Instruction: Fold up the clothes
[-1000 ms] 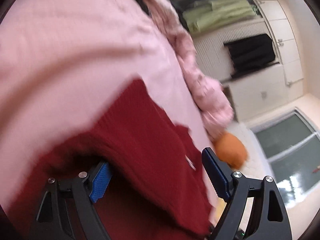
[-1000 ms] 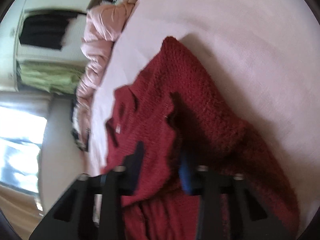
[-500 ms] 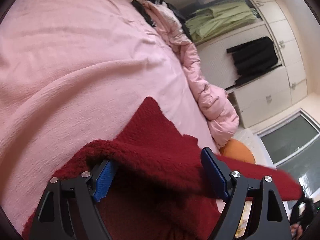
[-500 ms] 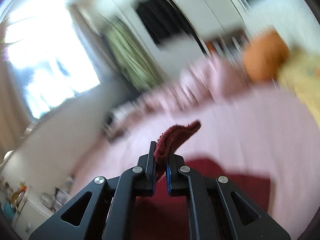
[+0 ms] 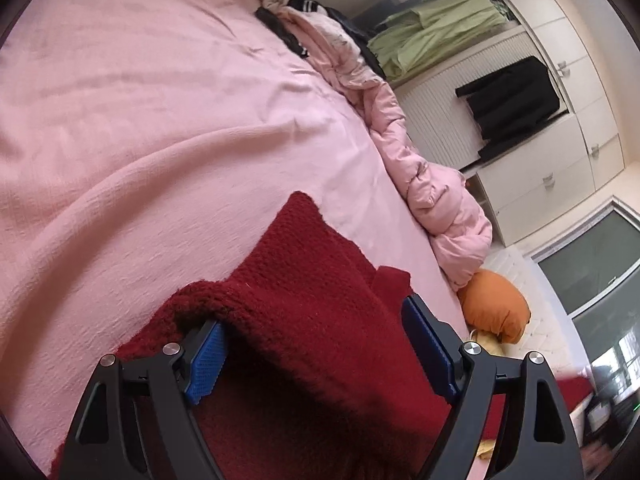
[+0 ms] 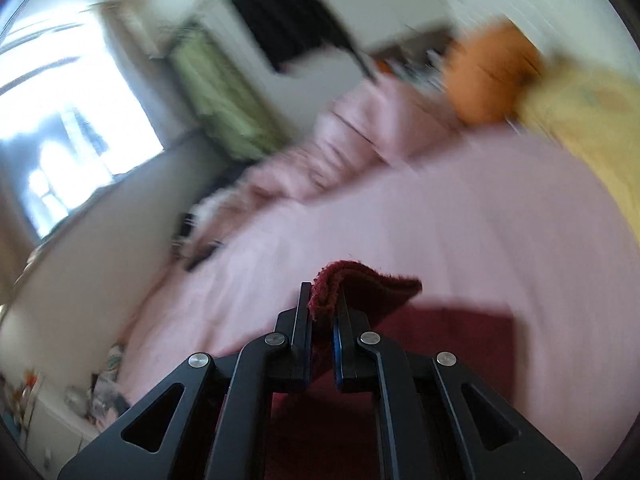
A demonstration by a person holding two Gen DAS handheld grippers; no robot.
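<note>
The red knitted sweater (image 5: 320, 320) lay on the pink bed (image 5: 160, 120), its body running away from us toward the pink duvet (image 5: 440, 208) along the far edge. We had a fold of its edge pinched tight in the right hand-held gripper (image 6: 322, 316), lifted clear of the sheet. The left hand-held gripper (image 5: 316, 352) pointed downward with its jaws standing wide, sweater draped across them but not clamped. We judged the left nearer the garment's bulk, so the coming fold would turn on it.
</note>
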